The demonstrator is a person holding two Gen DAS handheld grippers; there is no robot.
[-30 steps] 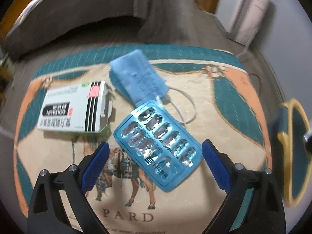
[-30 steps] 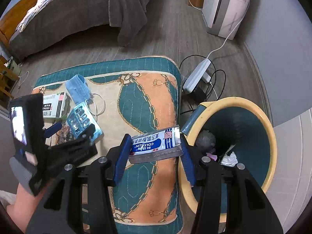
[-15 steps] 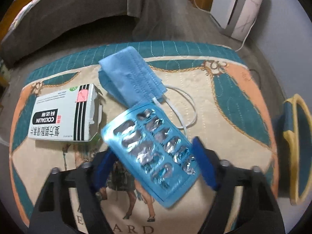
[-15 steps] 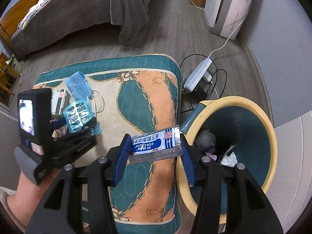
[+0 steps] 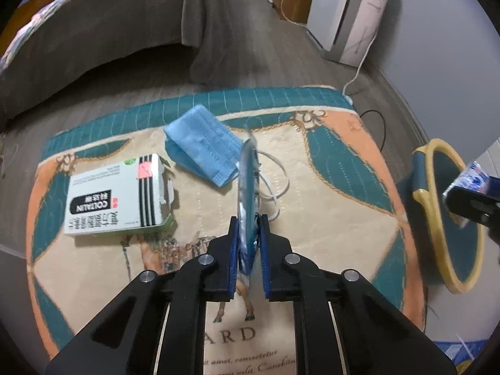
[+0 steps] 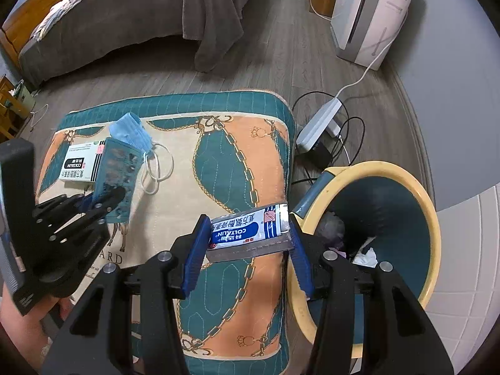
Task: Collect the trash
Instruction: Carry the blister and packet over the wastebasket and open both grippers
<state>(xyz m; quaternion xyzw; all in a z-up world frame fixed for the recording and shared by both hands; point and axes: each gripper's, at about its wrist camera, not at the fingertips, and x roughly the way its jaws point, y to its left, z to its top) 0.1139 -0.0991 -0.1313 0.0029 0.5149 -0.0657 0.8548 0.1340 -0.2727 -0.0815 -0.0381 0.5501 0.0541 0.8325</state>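
L gripper (image 5: 249, 243) pinches the blister pack (image 5: 247, 184) edge-on btw its blue pads, pack lifted off the mat (image 5: 328, 193) and standing upright. R gripper (image 6: 248, 247) clamps a sachet (image 6: 248, 229) across its width, held over the mat's edge just beside the bin (image 6: 434, 218). Bin has crumpled bits inside. On the mat: box (image 5: 115, 195) lying flat, end flap open, w/ blue mask (image 5: 204, 145) near it, loops trailing toward the pack.
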